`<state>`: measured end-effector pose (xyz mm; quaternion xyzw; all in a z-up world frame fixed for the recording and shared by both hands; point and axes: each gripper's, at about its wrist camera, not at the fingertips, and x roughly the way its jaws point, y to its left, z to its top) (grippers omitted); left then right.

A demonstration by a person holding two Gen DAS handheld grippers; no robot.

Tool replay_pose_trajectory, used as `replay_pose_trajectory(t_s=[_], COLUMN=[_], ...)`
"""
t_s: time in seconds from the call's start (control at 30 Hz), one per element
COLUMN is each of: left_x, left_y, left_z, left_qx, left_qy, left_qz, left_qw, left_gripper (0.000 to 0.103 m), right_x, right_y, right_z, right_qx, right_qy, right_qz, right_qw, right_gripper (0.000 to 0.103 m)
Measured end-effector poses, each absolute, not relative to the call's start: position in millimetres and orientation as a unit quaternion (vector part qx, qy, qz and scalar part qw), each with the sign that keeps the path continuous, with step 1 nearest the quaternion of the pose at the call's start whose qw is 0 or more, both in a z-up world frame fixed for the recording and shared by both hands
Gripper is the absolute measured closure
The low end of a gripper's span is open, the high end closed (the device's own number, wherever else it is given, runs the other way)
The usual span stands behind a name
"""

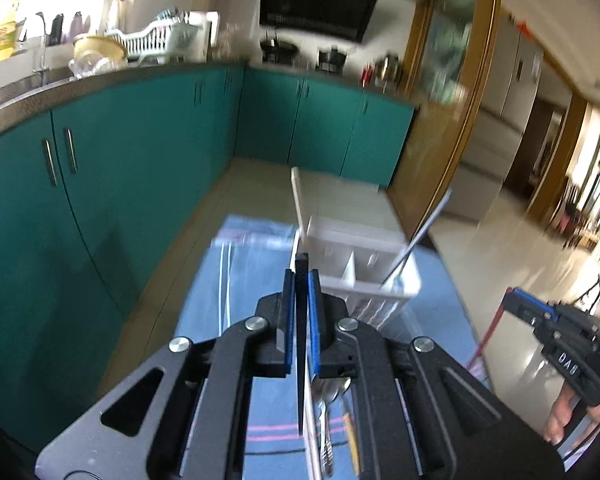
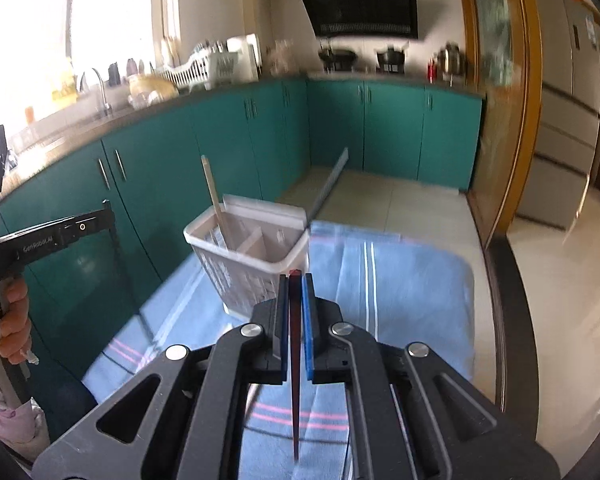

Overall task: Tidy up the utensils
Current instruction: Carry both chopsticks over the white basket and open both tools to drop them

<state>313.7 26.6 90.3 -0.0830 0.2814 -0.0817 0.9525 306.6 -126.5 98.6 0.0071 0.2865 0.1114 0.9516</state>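
Meanwhile, we held one chopstick in each of our two tongs above the blue cloth (image 2: 400, 292).

Our left gripper (image 1: 301, 280) was clenched on a black chopstick (image 1: 301, 360), our right gripper (image 2: 295, 288) on a dark red chopstick (image 2: 295, 380), both sticks hanging down between the pads. In the right view the white utensil basket (image 2: 256, 256) stood at 11 o'clock from the fingertips, holding a wooden stick (image 2: 216, 200) and a metal stick (image 2: 328, 184). Spoons (image 1: 328, 404) lay on the cloth beneath our left gripper.
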Motion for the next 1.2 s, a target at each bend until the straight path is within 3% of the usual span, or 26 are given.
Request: replay_pose_trajectory(t_s=[0.33, 0.83, 1.03, 1.2], left_x=[315.3, 347.4, 352.0, 362.3], left_y=[49.2, 95.6, 102.4, 88.5], left_z=[140.3, 134.8, 136.2, 132.7], left_qx=[-0.166, -0.356, -0.376, -0.323], left_qy=[0.229, 0.135, 0.109, 0.119], left_qz=[-0.099, -0.052, -0.034, 0.0], left_qw=[0.954, 0.923, 0.919, 0.939], left_gripper=[0.097, 0.096, 0.096, 0.096], right_x=[316.5, 330.6, 353.5, 374.3], right_y=[-114.9, -82.9, -76.4, -86.4], right_z=[176.9, 221.0, 210.1, 185.9], right_qx=[-0.001, -0.012, 0.0, 0.031], right_qy=[0.178, 0.042, 0.051, 0.086], right_qz=[0.1, 0.086, 0.093, 0.1], right_qw=[0.979, 0.995, 0.994, 0.991], right_gripper=[0.096, 0.096, 0.096, 0.096])
